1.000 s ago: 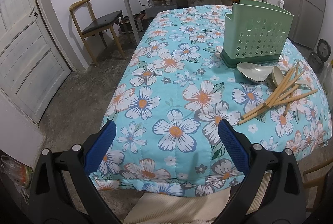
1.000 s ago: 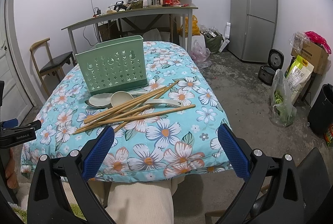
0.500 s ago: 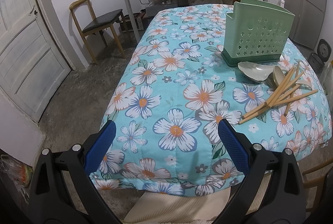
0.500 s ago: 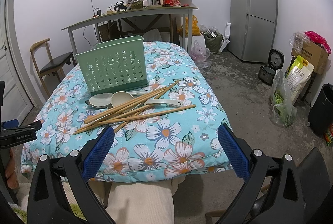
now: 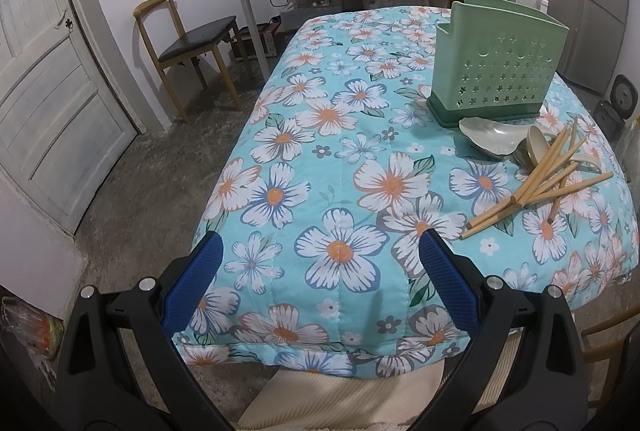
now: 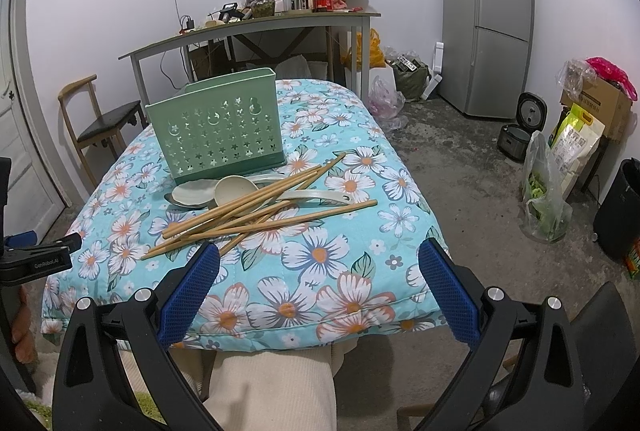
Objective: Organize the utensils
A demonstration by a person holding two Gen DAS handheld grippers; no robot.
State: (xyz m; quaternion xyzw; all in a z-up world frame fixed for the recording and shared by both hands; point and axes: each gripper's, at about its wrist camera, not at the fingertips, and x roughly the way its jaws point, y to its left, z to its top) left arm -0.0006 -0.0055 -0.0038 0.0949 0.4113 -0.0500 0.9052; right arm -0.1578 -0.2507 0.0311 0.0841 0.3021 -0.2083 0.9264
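Observation:
A green perforated utensil holder (image 6: 218, 135) (image 5: 498, 65) stands upright on the floral tablecloth (image 6: 320, 263) (image 5: 320, 159). In front of it lie several wooden chopsticks (image 6: 256, 209) (image 5: 548, 183) in a loose pile over pale spoons (image 6: 230, 191) (image 5: 486, 137). My right gripper (image 6: 318, 259) is open above the table's near edge, just short of the pile. My left gripper (image 5: 320, 249) is open over the near left part of the cloth, well to the left of the utensils. Neither holds anything.
A cluttered grey desk (image 6: 256, 27) stands behind the table, a wooden chair (image 5: 188, 43) at the left and a fridge (image 6: 488, 19) at the right. Bags and a rice cooker (image 6: 522, 129) sit on the floor. A person's cream-trousered leg (image 6: 272, 387) is below the table edge.
The left wrist view has shifted very slightly, with the holder sitting a touch lower. The right gripper and the utensils have not moved.

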